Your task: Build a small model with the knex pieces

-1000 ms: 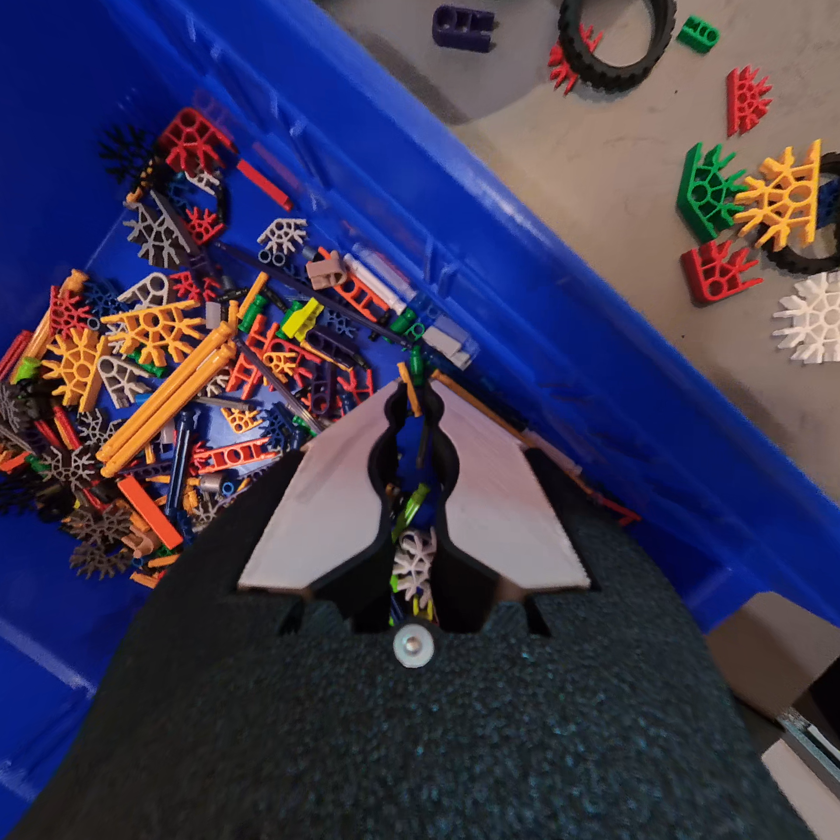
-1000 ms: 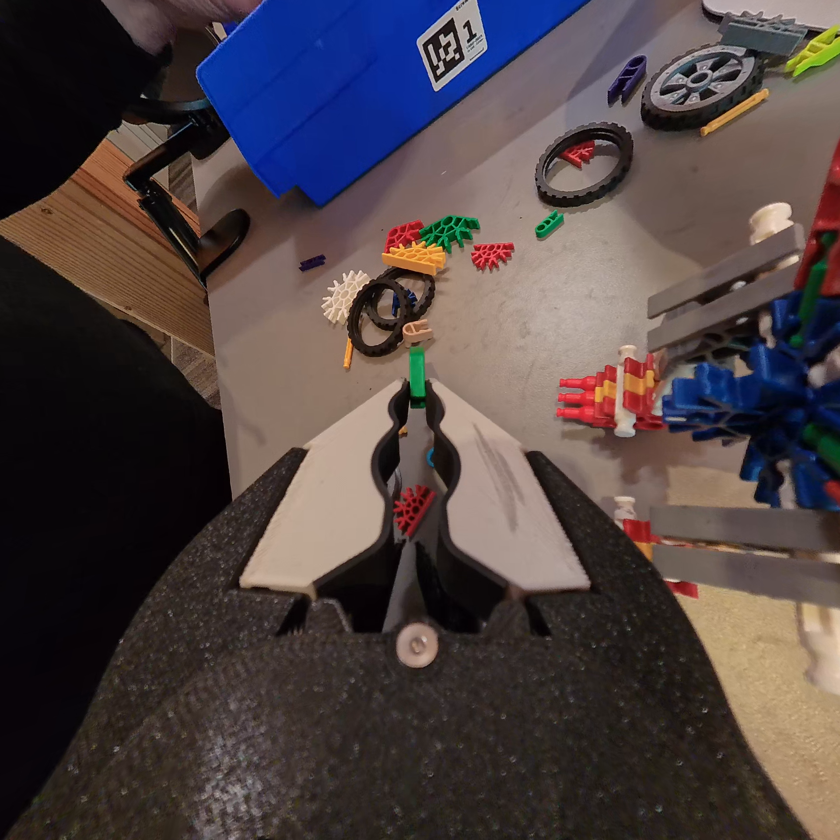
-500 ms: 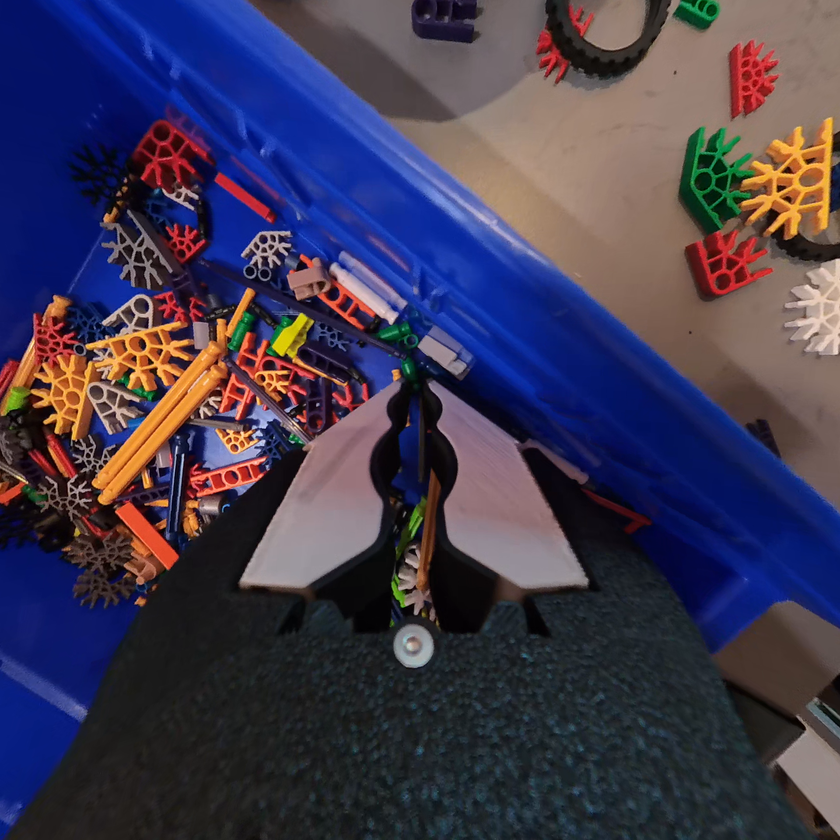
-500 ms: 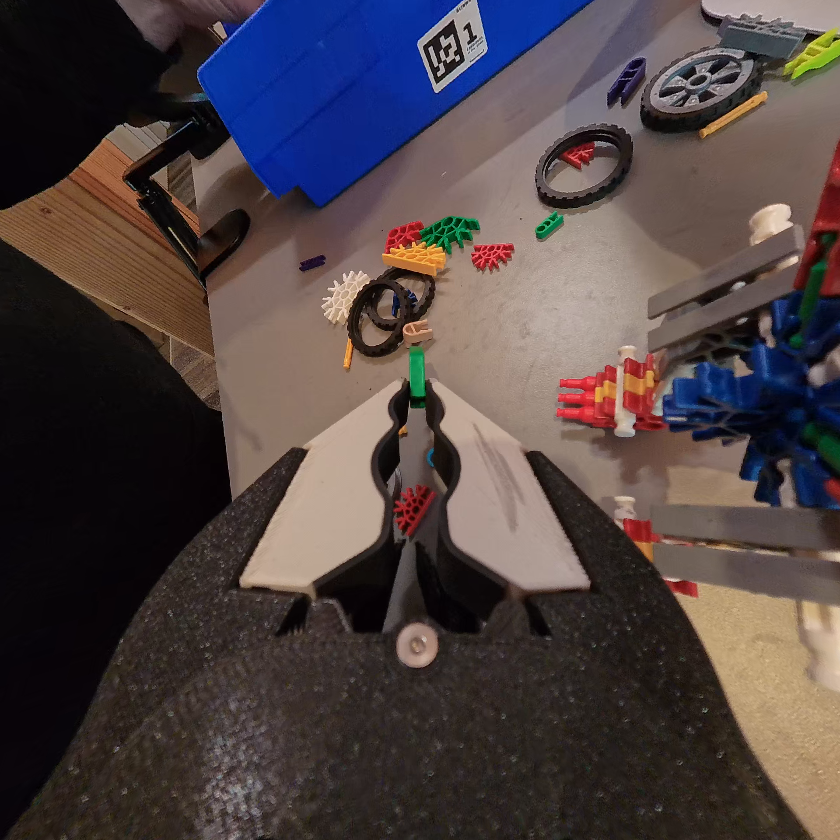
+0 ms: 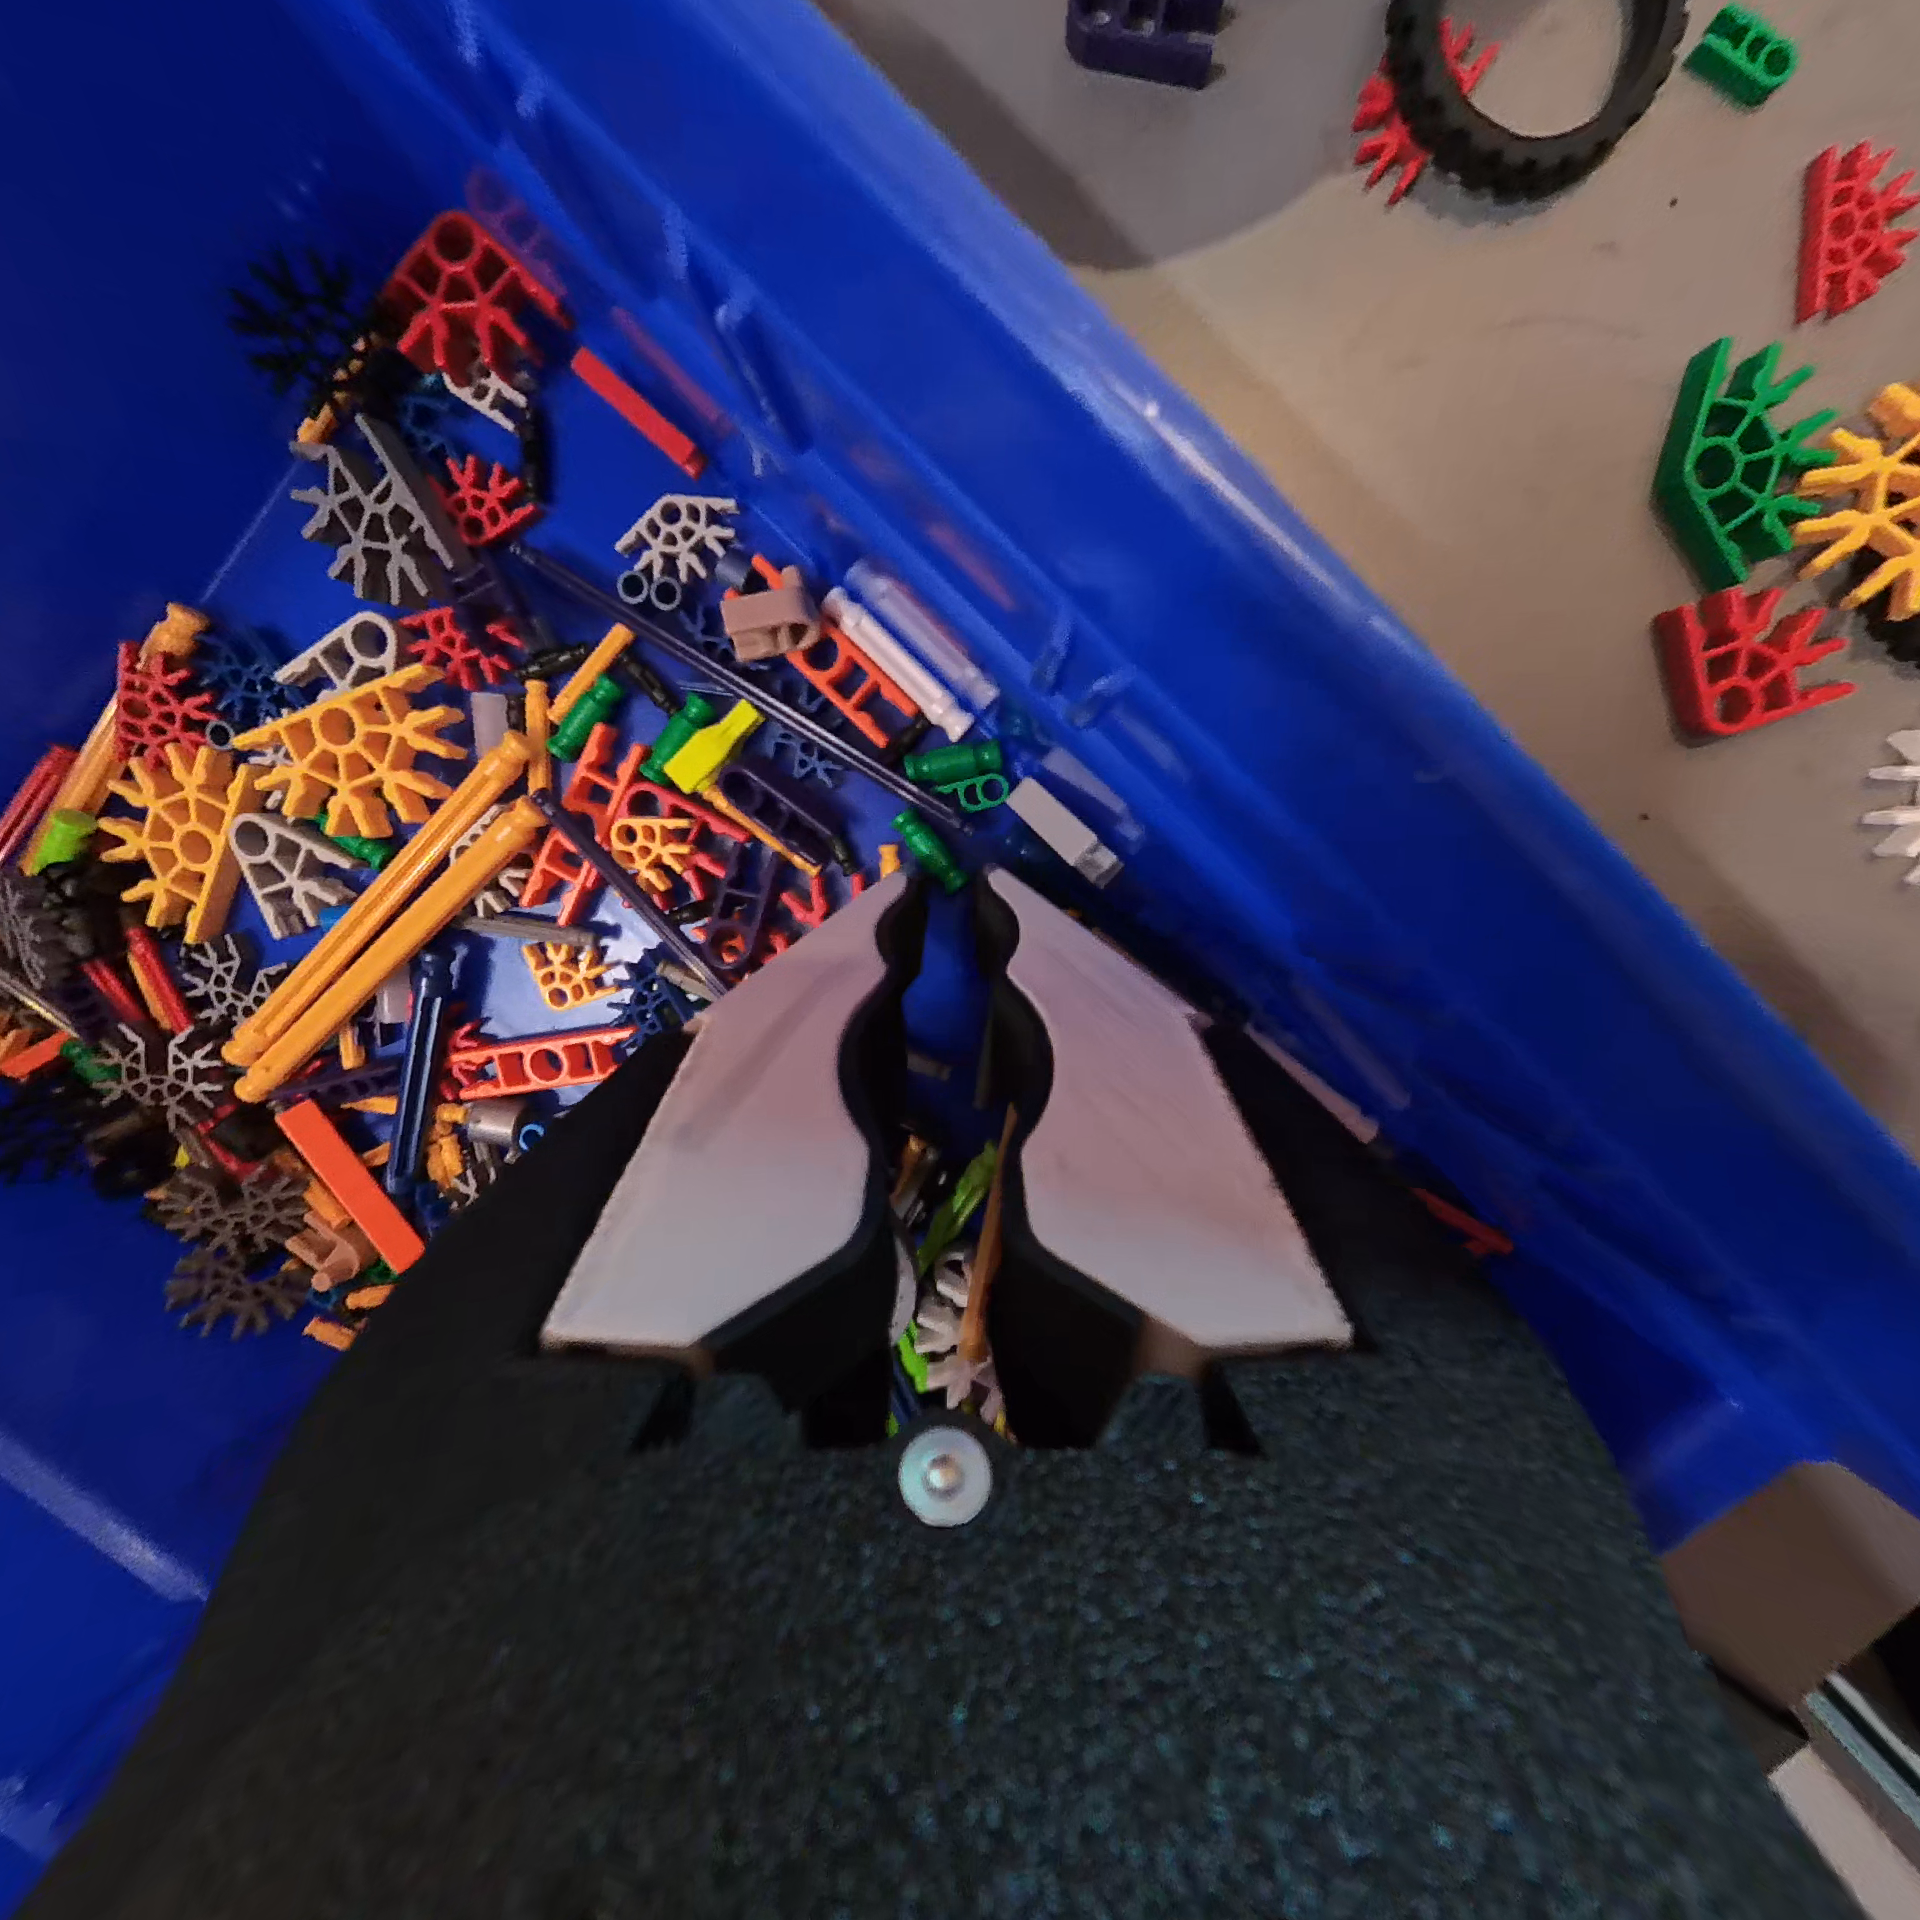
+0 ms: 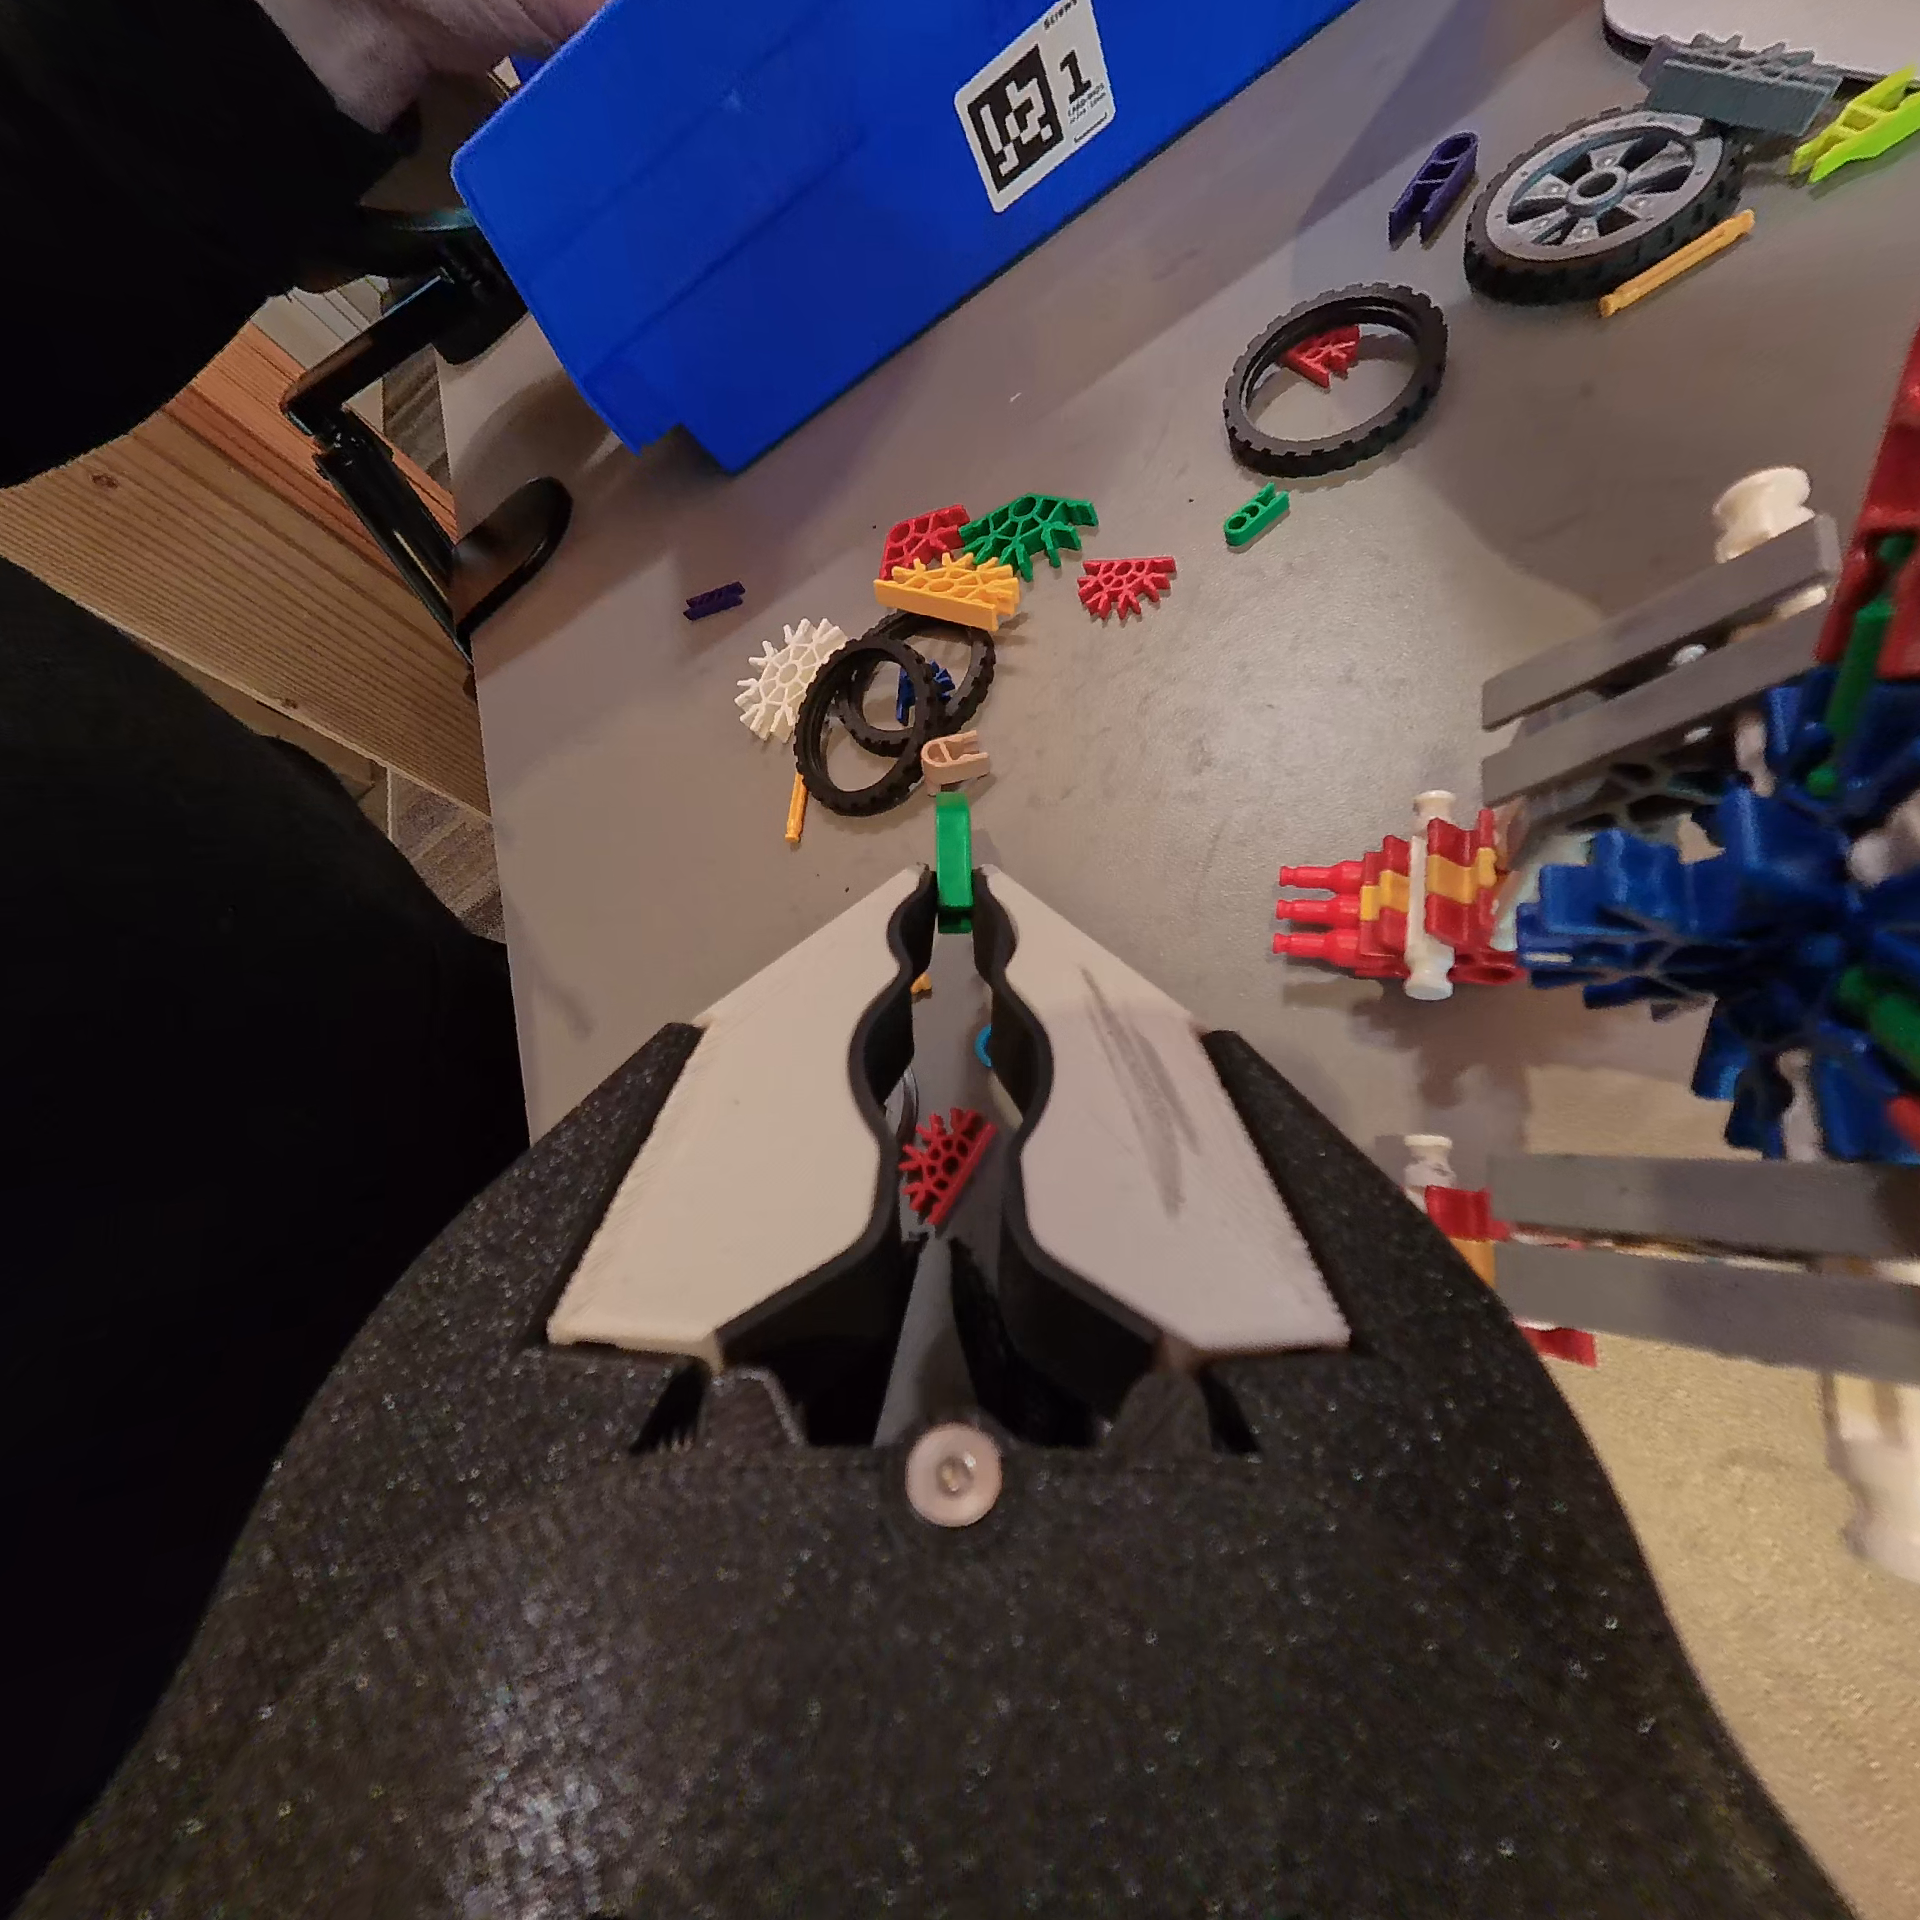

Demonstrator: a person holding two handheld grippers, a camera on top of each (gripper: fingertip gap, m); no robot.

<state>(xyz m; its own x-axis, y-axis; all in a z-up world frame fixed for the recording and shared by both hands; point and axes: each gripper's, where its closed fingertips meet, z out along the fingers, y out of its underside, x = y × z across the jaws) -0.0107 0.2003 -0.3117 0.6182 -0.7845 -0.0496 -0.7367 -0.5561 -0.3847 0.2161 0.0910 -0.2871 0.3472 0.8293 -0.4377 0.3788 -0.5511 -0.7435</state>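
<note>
The grey table (image 6: 1195,727) carries everything, and the biggest thing on it is the blue bin (image 5: 1299,727), its wall rising between the loose heap of toy building pieces (image 5: 364,831) inside and the scattered ones outside. To the right stands a half-built toy model (image 6: 1766,935) of blue, red and grey parts. Black tyre rings (image 6: 883,707) lie in a small cluster beside flat red, green and yellow connectors. The left gripper (image 5: 948,894) reaches down into the bin, tips just above the heap by the wall, fingers a narrow slit apart with nothing clearly between them. The right gripper (image 6: 954,883) hangs over the table, fingers pinched on a small green clip (image 6: 953,852) that sticks out past the tips, just short of a tan clip (image 6: 954,758).
</note>
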